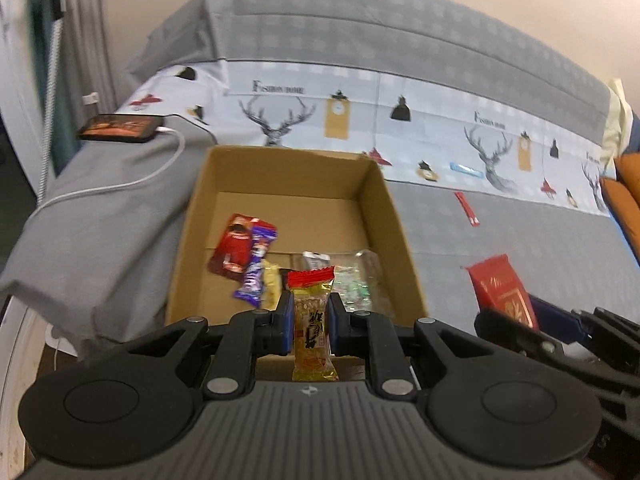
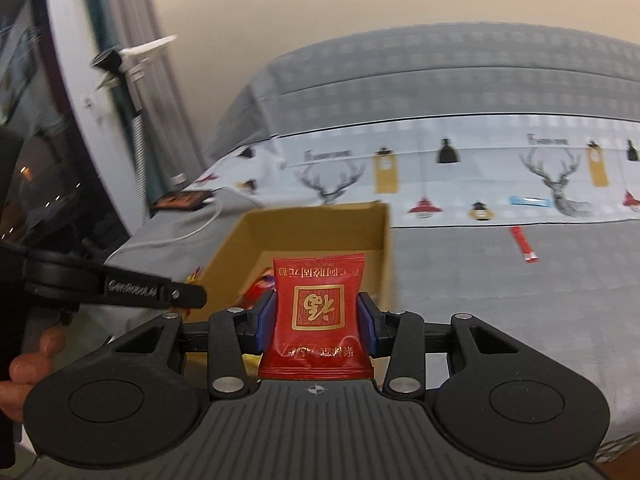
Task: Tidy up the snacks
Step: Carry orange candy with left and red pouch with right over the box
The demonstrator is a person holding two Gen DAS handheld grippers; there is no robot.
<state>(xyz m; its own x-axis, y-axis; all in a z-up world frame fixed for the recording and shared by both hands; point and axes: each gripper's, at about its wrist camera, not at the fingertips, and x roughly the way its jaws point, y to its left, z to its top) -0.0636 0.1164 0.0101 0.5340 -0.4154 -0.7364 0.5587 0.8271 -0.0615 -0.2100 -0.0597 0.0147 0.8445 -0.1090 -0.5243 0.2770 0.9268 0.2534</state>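
My left gripper [image 1: 311,322] is shut on a gold candy packet with a red top [image 1: 312,320], held upright just at the near rim of an open cardboard box [image 1: 384,196]. Inside the box lie a red packet [image 1: 234,246], a purple bar [image 1: 256,268], a yellow sweet [image 1: 272,284] and clear wrappers [image 1: 354,284]. My right gripper [image 2: 318,320] is shut on a red packet with gold print [image 2: 318,312], right of the box [image 2: 386,256]; this packet also shows in the left wrist view [image 1: 502,292].
The box sits on a bed with a grey and deer-print cover [image 1: 480,224]. A red stick sachet [image 1: 467,209] and a blue sachet [image 1: 466,169] lie on the bed right of the box. A phone [image 1: 120,128] on a white cable lies at the left.
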